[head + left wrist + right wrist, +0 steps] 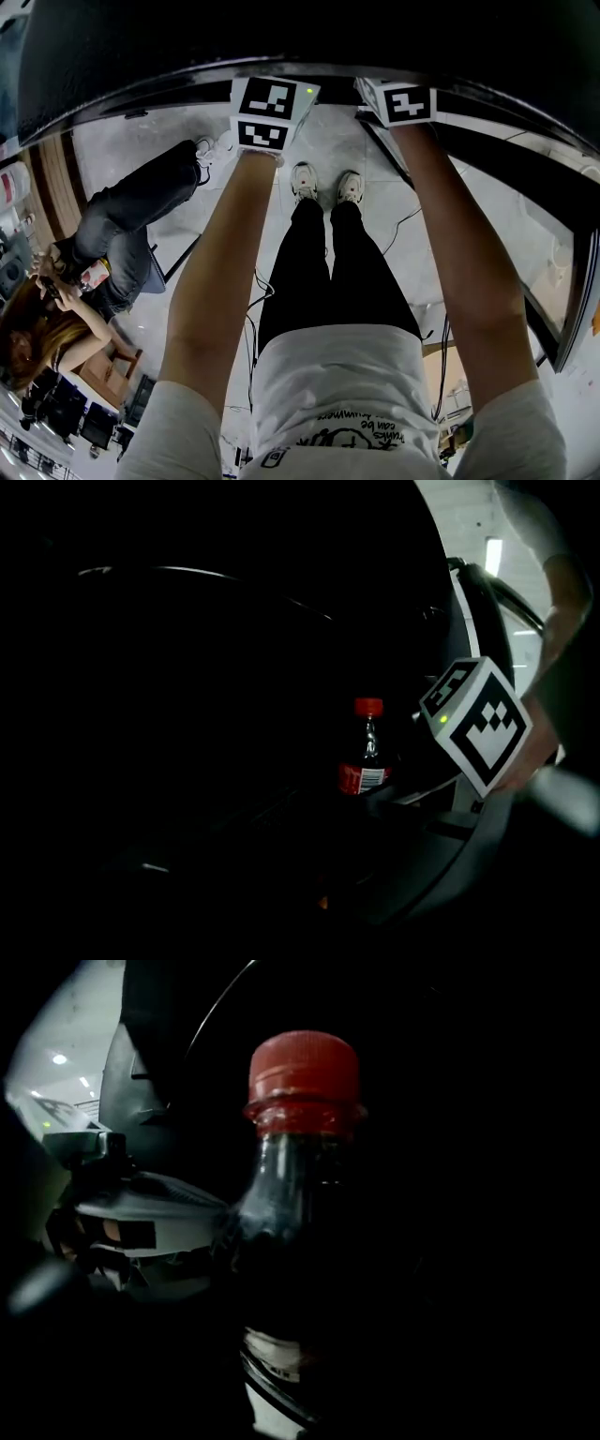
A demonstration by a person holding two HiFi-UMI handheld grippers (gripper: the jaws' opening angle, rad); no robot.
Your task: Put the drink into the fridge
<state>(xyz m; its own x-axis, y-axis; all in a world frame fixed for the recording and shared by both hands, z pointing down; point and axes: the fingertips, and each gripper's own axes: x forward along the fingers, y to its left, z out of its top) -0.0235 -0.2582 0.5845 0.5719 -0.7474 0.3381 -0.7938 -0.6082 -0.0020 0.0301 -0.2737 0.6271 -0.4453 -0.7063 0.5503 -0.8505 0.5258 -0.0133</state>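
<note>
The right gripper (pixel 405 101) has its jaws set wide around the body of the bottle (pixel 300 1232). The bottle fills the space between them in the right gripper view. The pads themselves are lost in the dark, but with the bottle this close and centred it reads as a firm grip, not an open pass. The bottle stands nearly upright in that grip, long axis vertical, red cap (pixel 303 1071) on top and the label low by the jaws. Seen from the left gripper view, it sits just ahead of the right gripper's marker cube (pixel 478 726) and already within the black inside of the fridge (pixel 375 37). I cannot tell whether its base rests on a shelf or hangs above one, because the surface below it is too dark. The left gripper (pixel 270 111) reaches in alongside. From it, the bottle lies forward and a little to the right, clearly apart. Its own jaws are too dark to read, and nothing shows between them. The right hand is therefore the one on the drink. The next move probably depends on keeping that upright axis while the base finds the shelf, and only then opening the jaws.
</note>
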